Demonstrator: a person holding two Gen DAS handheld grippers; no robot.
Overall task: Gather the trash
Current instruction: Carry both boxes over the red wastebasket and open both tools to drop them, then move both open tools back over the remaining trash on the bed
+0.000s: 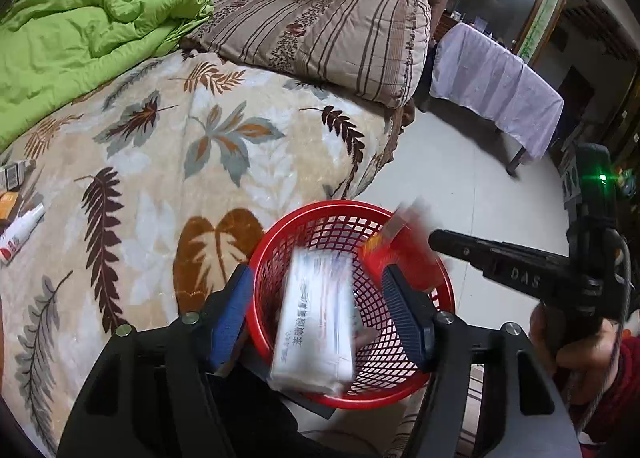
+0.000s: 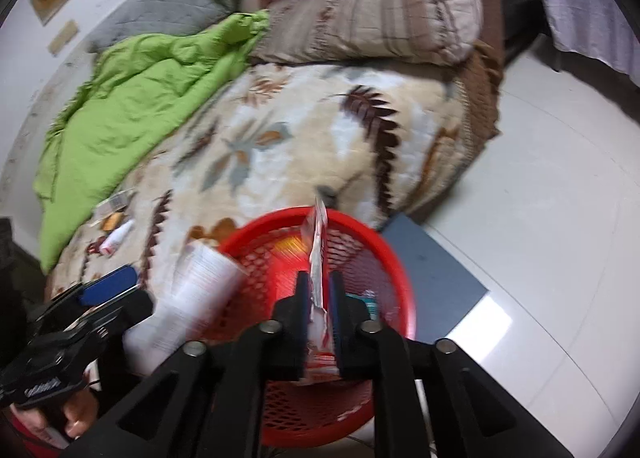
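Observation:
A red mesh basket (image 1: pixel 404 386) stands on the floor beside the bed; it also shows in the right wrist view (image 2: pixel 384 258). My left gripper (image 1: pixel 316 298) is open over it, and a white box (image 1: pixel 316 322), blurred, lies between its spread fingers, apart from both pads. The box also shows in the right wrist view (image 2: pixel 192 298). My right gripper (image 2: pixel 320 290) is shut on a red and white wrapper (image 2: pixel 318 258) above the basket. In the left wrist view that wrapper (image 1: pixel 400 246) is a red blur at the basket's far rim.
A small white bottle (image 1: pixel 20 232) and small boxes (image 1: pixel 14 174) lie on the leaf-patterned blanket (image 1: pixel 200 146) at left. A green quilt (image 1: pixel 80 38) and striped pillow (image 1: pixel 332 38) lie further back. A cloth-covered table (image 1: pixel 496 86) stands across the floor. A grey mat (image 2: pixel 432 270) lies beside the basket.

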